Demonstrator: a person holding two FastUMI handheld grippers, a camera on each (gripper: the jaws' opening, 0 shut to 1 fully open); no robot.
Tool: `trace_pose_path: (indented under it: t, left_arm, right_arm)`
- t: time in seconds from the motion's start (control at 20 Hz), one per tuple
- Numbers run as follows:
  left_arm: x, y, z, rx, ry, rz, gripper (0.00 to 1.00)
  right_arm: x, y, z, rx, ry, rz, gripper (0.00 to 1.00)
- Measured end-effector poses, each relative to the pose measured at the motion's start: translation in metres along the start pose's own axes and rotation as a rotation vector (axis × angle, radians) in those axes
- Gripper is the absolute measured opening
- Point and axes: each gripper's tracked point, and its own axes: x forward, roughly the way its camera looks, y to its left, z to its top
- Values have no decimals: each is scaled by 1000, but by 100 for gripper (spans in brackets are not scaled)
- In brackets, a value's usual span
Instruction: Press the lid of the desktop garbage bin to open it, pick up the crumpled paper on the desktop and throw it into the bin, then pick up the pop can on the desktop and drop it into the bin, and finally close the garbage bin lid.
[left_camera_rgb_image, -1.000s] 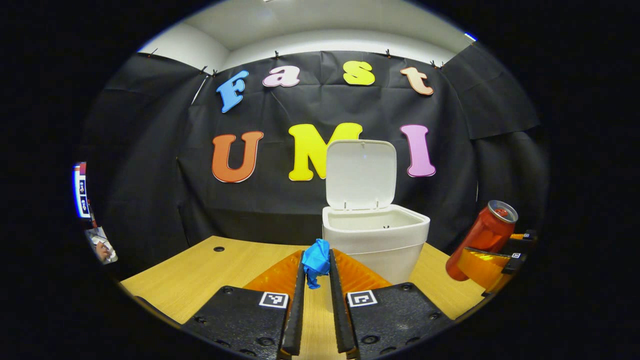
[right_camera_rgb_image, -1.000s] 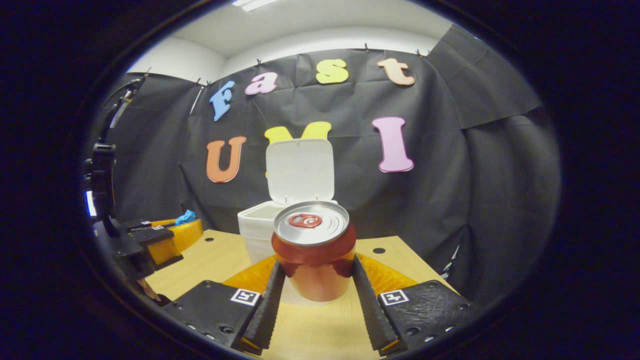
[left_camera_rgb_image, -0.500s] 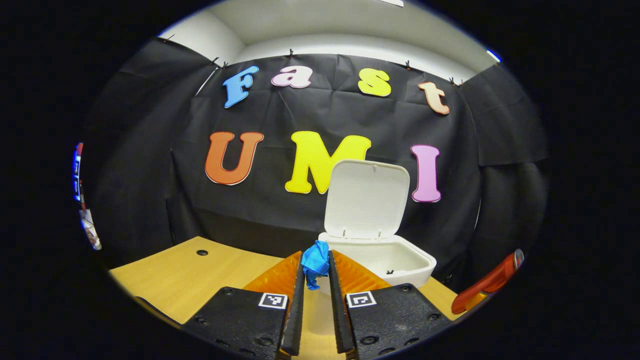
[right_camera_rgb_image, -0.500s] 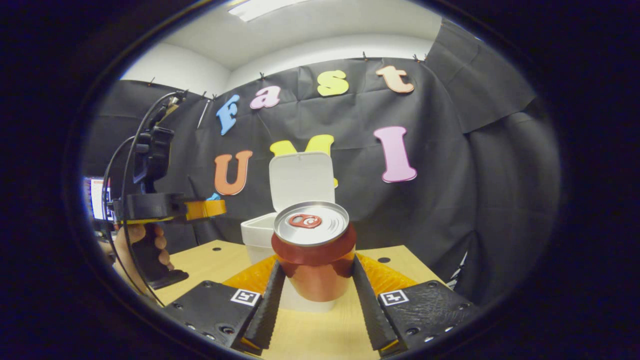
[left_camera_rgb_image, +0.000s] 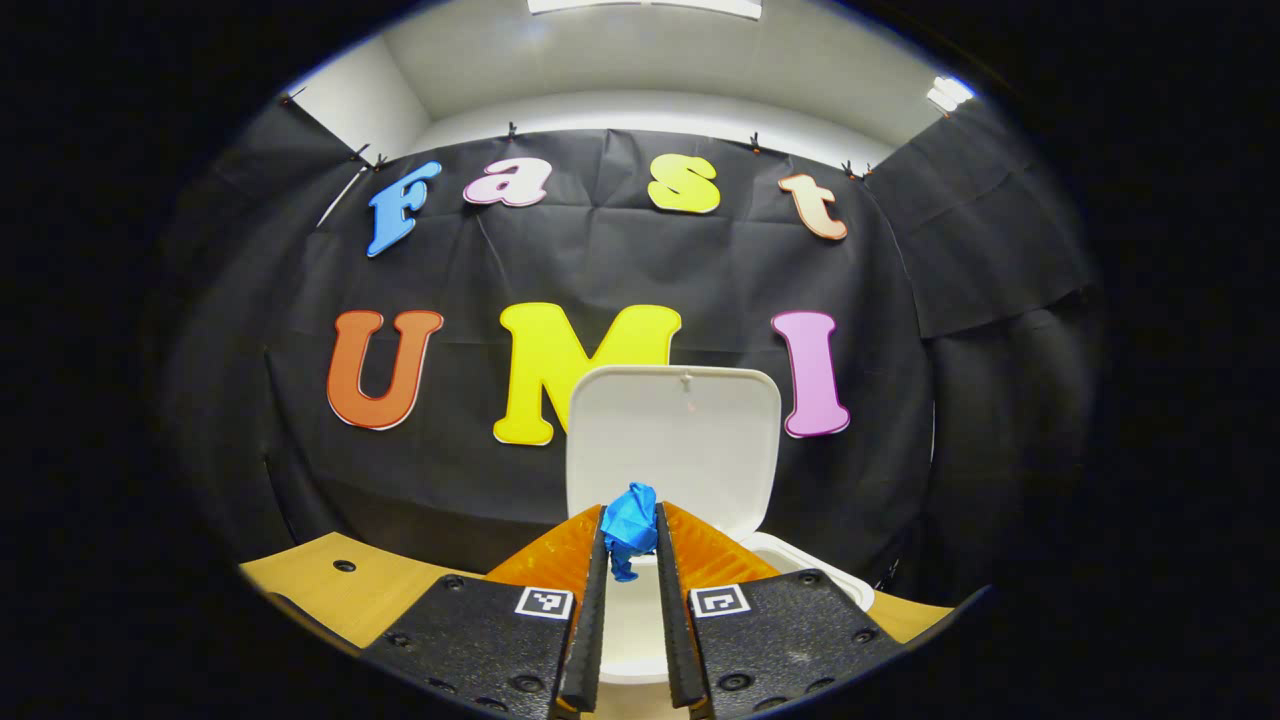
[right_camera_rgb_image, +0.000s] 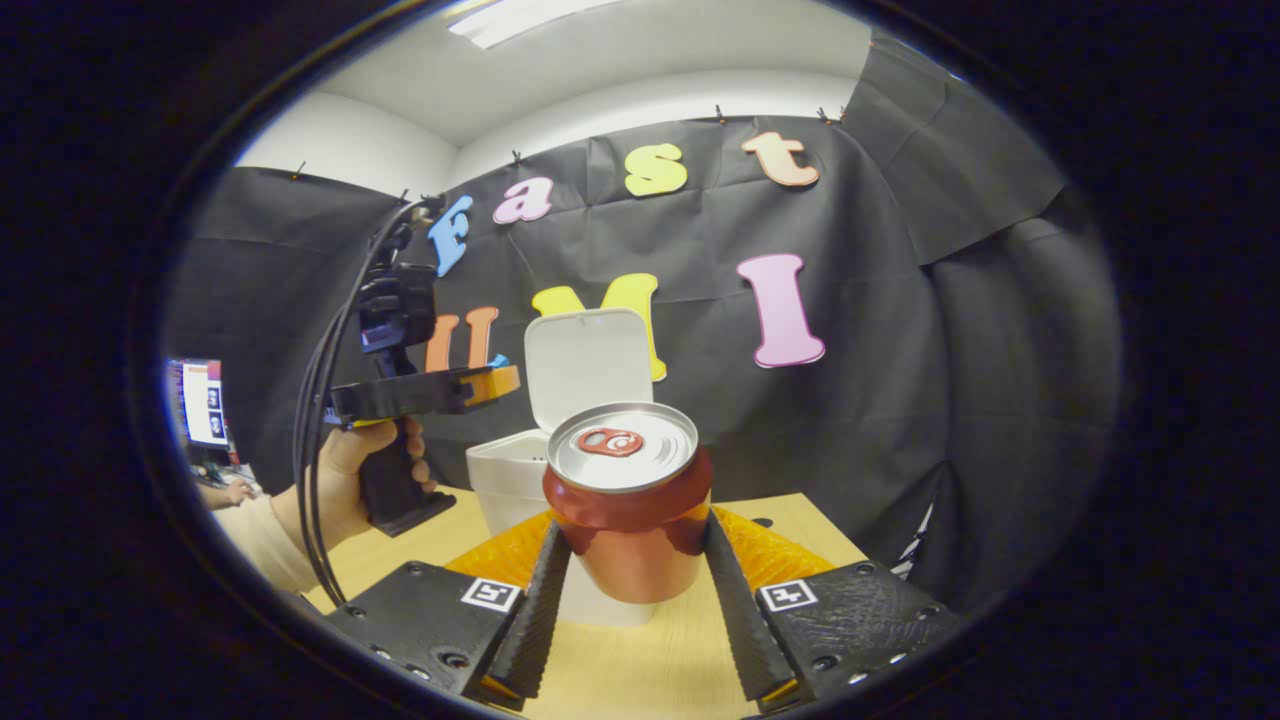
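Note:
The white desktop bin (left_camera_rgb_image: 640, 630) stands with its lid (left_camera_rgb_image: 675, 445) raised upright. My left gripper (left_camera_rgb_image: 631, 535) is shut on a crumpled blue paper (left_camera_rgb_image: 629, 525) and holds it over the bin's near rim. In the right gripper view that gripper (right_camera_rgb_image: 495, 380) hangs above the bin (right_camera_rgb_image: 512, 480) in a person's hand (right_camera_rgb_image: 350, 475), with the lid (right_camera_rgb_image: 587, 355) behind it. My right gripper (right_camera_rgb_image: 628, 545) is shut on a red pop can (right_camera_rgb_image: 627, 500), held upright above the table in front of the bin.
The wooden table (right_camera_rgb_image: 640, 670) has small round holes (left_camera_rgb_image: 343, 566) near its far edge. The black booth cloth closes off the back. A lit screen (right_camera_rgb_image: 205, 400) sits at the far left in the right gripper view.
My left gripper has risen and moved forward with the paper until it is over the bin's opening. The right gripper has kept the can almost still.

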Motion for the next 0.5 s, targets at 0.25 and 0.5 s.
trace_pose_path:
  t: [0.25,0.5]
  left_arm:
    - [17,-29,-16,-23,43,-11,28]
    - [29,-40,-26,6,59,9,28]
  right_arm:
    - [-4,-17,5,18,-10,-9,72]
    - [-3,-39,7,44,-29,-34,72]
